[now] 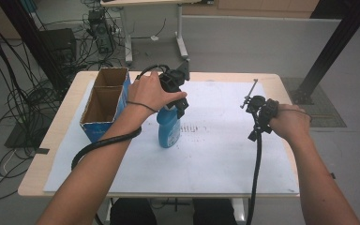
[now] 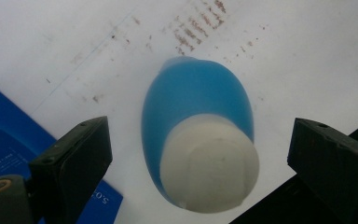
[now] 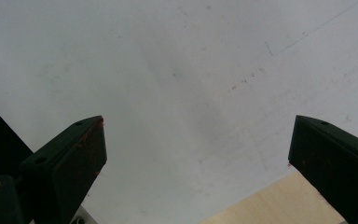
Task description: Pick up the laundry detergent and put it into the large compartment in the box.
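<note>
Directly between your left gripper's (image 2: 200,154) spread jaws stood the smooth blue oval bottle (image 2: 196,107) with its round white cap (image 2: 209,163). Your right gripper (image 3: 198,149) also gaped wide, over matte white paper (image 3: 177,70).

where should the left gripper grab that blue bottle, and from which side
Grip the white cap of the blue bottle, coming straight down from above. The bottle stands upright on the white sheet, and the left gripper already hangs over it with its jaws open either side of the cap, which is narrower than the body.
</note>
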A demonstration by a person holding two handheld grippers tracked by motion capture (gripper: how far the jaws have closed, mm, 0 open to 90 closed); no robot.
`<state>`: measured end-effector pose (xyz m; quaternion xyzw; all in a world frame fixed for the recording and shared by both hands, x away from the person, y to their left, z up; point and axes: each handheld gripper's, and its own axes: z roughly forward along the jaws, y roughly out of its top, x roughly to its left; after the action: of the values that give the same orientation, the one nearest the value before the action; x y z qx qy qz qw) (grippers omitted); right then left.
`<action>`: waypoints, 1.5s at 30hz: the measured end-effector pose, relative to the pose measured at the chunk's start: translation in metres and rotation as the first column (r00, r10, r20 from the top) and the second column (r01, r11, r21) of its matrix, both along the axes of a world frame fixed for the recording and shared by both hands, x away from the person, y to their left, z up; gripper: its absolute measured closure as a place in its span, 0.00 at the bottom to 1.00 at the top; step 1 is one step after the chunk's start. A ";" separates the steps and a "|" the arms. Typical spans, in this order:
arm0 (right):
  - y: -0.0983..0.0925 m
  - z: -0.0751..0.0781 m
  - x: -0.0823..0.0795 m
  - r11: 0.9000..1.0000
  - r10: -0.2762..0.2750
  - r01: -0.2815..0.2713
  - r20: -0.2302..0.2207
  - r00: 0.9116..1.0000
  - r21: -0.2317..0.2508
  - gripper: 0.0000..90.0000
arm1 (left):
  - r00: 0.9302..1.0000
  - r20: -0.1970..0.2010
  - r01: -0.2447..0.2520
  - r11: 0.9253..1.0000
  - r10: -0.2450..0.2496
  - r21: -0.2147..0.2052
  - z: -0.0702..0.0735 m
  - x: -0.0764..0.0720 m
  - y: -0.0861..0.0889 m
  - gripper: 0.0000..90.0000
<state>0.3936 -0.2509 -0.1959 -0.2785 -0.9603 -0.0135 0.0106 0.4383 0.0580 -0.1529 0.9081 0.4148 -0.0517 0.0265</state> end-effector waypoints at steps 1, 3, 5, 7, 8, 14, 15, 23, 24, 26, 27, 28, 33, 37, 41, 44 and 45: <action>0.000 0.000 0.000 1.000 -0.001 0.001 -0.002 1.000 0.001 0.04 | 1.000 0.001 -0.003 1.000 0.003 -0.002 -0.001 0.000 0.000 0.07; 0.000 -0.001 0.001 1.000 -0.003 0.003 -0.005 1.000 -0.003 0.04 | 1.000 -0.001 -0.005 1.000 0.005 -0.001 -0.003 -0.001 0.000 0.07; 0.000 -0.002 0.001 1.000 -0.005 0.004 -0.004 1.000 -0.003 0.04 | 1.000 -0.003 -0.006 1.000 0.006 0.002 -0.006 -0.001 -0.003 0.07; 0.001 -0.002 0.001 1.000 -0.001 0.001 -0.002 1.000 -0.004 0.04 | 1.000 -0.002 -0.005 1.000 0.005 0.001 -0.007 -0.002 -0.004 0.07; 0.001 -0.002 0.001 1.000 -0.001 0.001 -0.003 1.000 -0.003 0.04 | 1.000 -0.004 -0.003 1.000 0.003 0.000 -0.007 -0.002 -0.004 0.07; 0.001 -0.002 0.001 1.000 0.002 -0.002 -0.003 1.000 -0.003 0.04 | 1.000 -0.006 0.004 1.000 -0.004 0.002 -0.007 -0.001 -0.006 0.08; 0.001 -0.003 0.001 1.000 0.000 0.000 -0.005 1.000 -0.003 0.04 | 1.000 -0.006 0.002 1.000 -0.002 0.001 -0.007 -0.001 -0.006 0.08; -0.001 0.000 0.001 1.000 -0.006 0.006 -0.001 1.000 -0.006 0.04 | 1.000 -0.009 0.001 1.000 -0.001 0.006 -0.008 -0.002 -0.008 0.08; -0.001 0.000 0.001 1.000 -0.009 0.009 0.000 1.000 -0.006 0.04 | 1.000 -0.008 0.002 1.000 -0.002 0.006 -0.007 -0.002 -0.007 0.08; -0.003 0.001 0.001 1.000 -0.007 0.007 0.001 1.000 -0.001 0.04 | 1.000 -0.012 0.005 1.000 -0.005 0.006 -0.007 -0.001 -0.007 0.07; -0.003 0.000 0.001 1.000 -0.007 0.007 0.001 1.000 -0.001 0.04 | 1.000 -0.011 0.003 1.000 -0.003 0.005 -0.007 -0.001 -0.007 0.08; -0.002 0.000 0.001 1.000 -0.008 0.008 -0.001 1.000 -0.004 0.04 | 1.000 -0.011 0.004 1.000 -0.004 0.005 -0.006 -0.001 -0.008 0.07; -0.001 0.000 0.001 1.000 -0.003 0.003 0.000 1.000 -0.004 0.04 | 1.000 -0.014 0.004 1.000 -0.004 -0.004 -0.006 -0.001 -0.007 0.07; -0.001 0.000 0.001 1.000 -0.003 0.003 -0.001 1.000 -0.002 0.04 | 1.000 -0.015 0.005 1.000 -0.005 -0.010 -0.006 -0.001 -0.005 0.07; -0.002 -0.001 0.001 1.000 -0.006 0.006 -0.002 1.000 -0.005 0.04 | 1.000 -0.019 0.010 1.000 -0.010 -0.010 -0.006 -0.001 -0.006 0.07; -0.002 -0.001 0.001 1.000 -0.006 0.006 -0.003 1.000 -0.002 0.04 | 1.000 -0.024 0.006 1.000 -0.006 -0.012 -0.007 0.000 -0.006 0.07; -0.002 -0.001 0.001 1.000 -0.003 0.003 -0.004 1.000 -0.001 0.04 | 1.000 -0.028 0.006 1.000 -0.006 -0.015 -0.007 0.001 -0.006 0.07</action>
<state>0.3950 -0.2532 -0.1972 -0.2801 -0.9598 -0.0124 0.0121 0.4390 0.0522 -0.1597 0.9083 0.4119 -0.0677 0.0272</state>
